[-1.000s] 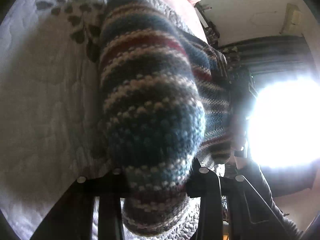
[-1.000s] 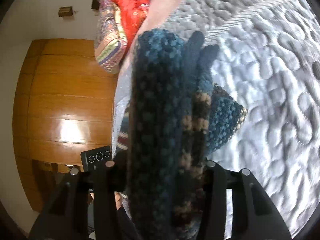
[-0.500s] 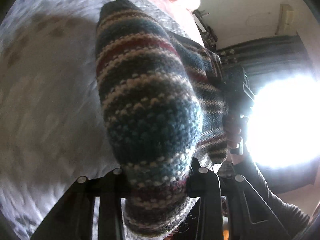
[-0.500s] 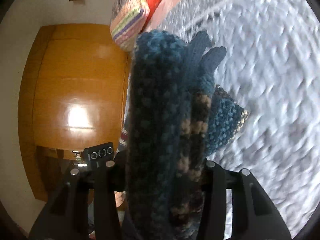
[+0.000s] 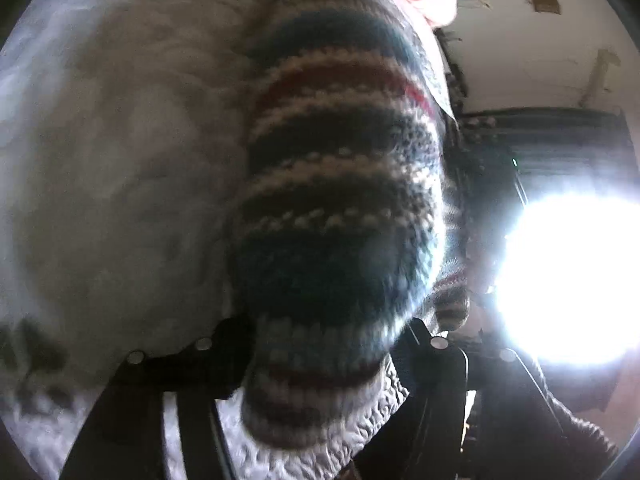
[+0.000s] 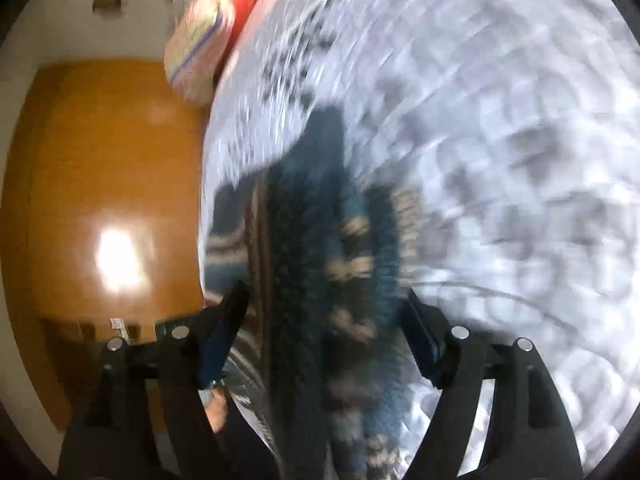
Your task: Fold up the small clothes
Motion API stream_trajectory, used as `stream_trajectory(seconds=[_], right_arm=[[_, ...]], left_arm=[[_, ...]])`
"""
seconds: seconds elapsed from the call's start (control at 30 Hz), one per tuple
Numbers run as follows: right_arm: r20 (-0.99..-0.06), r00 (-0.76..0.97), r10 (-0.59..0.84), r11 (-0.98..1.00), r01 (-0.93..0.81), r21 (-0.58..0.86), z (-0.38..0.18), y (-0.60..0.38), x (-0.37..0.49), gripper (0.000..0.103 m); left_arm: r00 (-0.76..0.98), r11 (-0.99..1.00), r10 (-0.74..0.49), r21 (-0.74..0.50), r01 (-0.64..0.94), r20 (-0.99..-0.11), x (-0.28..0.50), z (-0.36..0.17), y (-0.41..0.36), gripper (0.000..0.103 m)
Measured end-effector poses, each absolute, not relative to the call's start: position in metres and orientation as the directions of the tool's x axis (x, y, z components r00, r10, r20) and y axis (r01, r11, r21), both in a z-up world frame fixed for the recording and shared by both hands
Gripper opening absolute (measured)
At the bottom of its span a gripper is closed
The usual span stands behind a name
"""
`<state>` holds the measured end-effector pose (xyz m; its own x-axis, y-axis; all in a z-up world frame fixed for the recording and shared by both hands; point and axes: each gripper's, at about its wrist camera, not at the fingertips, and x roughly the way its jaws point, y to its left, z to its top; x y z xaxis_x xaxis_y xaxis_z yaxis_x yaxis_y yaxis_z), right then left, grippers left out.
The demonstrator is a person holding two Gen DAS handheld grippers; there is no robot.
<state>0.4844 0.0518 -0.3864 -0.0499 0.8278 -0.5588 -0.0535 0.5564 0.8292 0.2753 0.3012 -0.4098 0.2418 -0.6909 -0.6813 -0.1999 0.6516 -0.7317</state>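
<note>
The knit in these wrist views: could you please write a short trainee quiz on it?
1. True or false: the knit is plain black.
2. In the right view, the knit lies over: A) a quilt, B) a tiled floor, C) a desk.
3. What sits between the fingers of the left tool?
Key: 1 false, it is striped; 2 A; 3 the knit.
</note>
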Motion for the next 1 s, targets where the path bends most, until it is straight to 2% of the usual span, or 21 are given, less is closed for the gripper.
stream_trajectory(seconds=[0.03,0.1,0.13,0.17,0.23,0.27,0.33,0.37,0.43,0.47,0.53,0.57,0.67,0.77,0.83,0.93,1.0], right_arm=[[-0.569,-0.013,0.822,0.567,-0.070,0.821,-0.377,0.041,0.481,0.076],[-0.554,0.025,0.832,0.552,-0.129,0.824,-0.354,0.027,0.467,0.070],[-0.545,0.024,0.838,0.541,-0.156,0.826,-0.345,0.026,0.459,0.068],[-0.552,0.017,0.833,0.544,-0.199,0.815,-0.337,0.030,0.449,0.060],[-0.615,0.004,0.788,0.596,-0.256,0.761,-0.336,0.043,0.438,0.030],[-0.659,0.004,0.752,0.634,-0.280,0.721,-0.339,0.051,0.434,0.010],[-0.656,0.025,0.754,0.634,-0.287,0.718,-0.341,0.051,0.429,0.010],[-0.647,0.039,0.762,0.631,-0.274,0.726,-0.344,0.045,0.428,0.009],[-0.656,0.052,0.753,0.647,-0.238,0.724,-0.357,0.039,0.432,0.009],[-0.666,0.039,0.745,0.659,-0.197,0.726,-0.372,0.035,0.433,0.010],[-0.665,0.035,0.746,0.657,-0.196,0.728,-0.376,0.035,0.436,0.010],[-0.662,0.041,0.748,0.654,-0.215,0.726,-0.369,0.035,0.434,0.016],[-0.665,0.117,0.737,0.666,-0.291,0.687,-0.332,0.022,0.425,0.018],[-0.635,0.126,0.762,0.632,-0.361,0.686,-0.307,0.033,0.426,0.020],[-0.647,0.100,0.756,0.633,-0.364,0.683,-0.308,0.044,0.434,0.020],[-0.671,0.050,0.740,0.650,-0.309,0.695,-0.334,0.053,0.449,0.020],[-0.699,0.028,0.715,0.676,-0.287,0.679,-0.353,0.052,0.453,0.000]], left_arm=[[0.293,0.708,-0.621,-0.681,-0.190,-0.727,0.267,-0.391,0.308,0.072],[0.391,0.769,-0.536,-0.624,-0.140,-0.748,0.254,-0.360,0.312,0.073],[0.449,0.770,-0.538,-0.633,-0.084,-0.714,0.244,-0.340,0.310,0.073],[0.472,0.720,-0.601,-0.693,-0.030,-0.645,0.239,-0.328,0.305,0.073],[0.465,0.621,-0.705,-0.783,0.040,-0.536,0.239,-0.322,0.288,0.071],[0.434,0.556,-0.765,-0.828,0.072,-0.476,0.246,-0.324,0.274,0.071],[0.374,0.502,-0.815,-0.862,0.073,-0.443,0.261,-0.339,0.248,0.066],[0.332,0.518,-0.815,-0.854,0.047,-0.476,0.271,-0.355,0.235,0.061],[0.281,0.575,-0.783,-0.818,-0.012,-0.555,0.281,-0.385,0.223,0.060],[0.266,0.589,-0.774,-0.807,-0.033,-0.575,0.276,-0.393,0.222,0.054],[0.244,0.560,-0.791,-0.825,-0.077,-0.561,0.275,-0.409,0.233,0.050],[0.236,0.554,-0.797,-0.829,-0.079,-0.555,0.276,-0.408,0.233,0.051],[0.219,0.510,-0.837,-0.860,-0.019,-0.502,0.282,-0.383,0.241,0.052],[0.339,0.514,-0.816,-0.856,0.056,-0.467,0.310,-0.344,0.259,0.059],[0.398,0.549,-0.777,-0.834,0.050,-0.487,0.341,-0.334,0.274,0.059],[0.375,0.631,-0.715,-0.775,-0.016,-0.590,0.382,-0.354,0.282,0.057],[0.337,0.656,-0.697,-0.753,-0.055,-0.633,0.395,-0.377,0.283,0.049]])
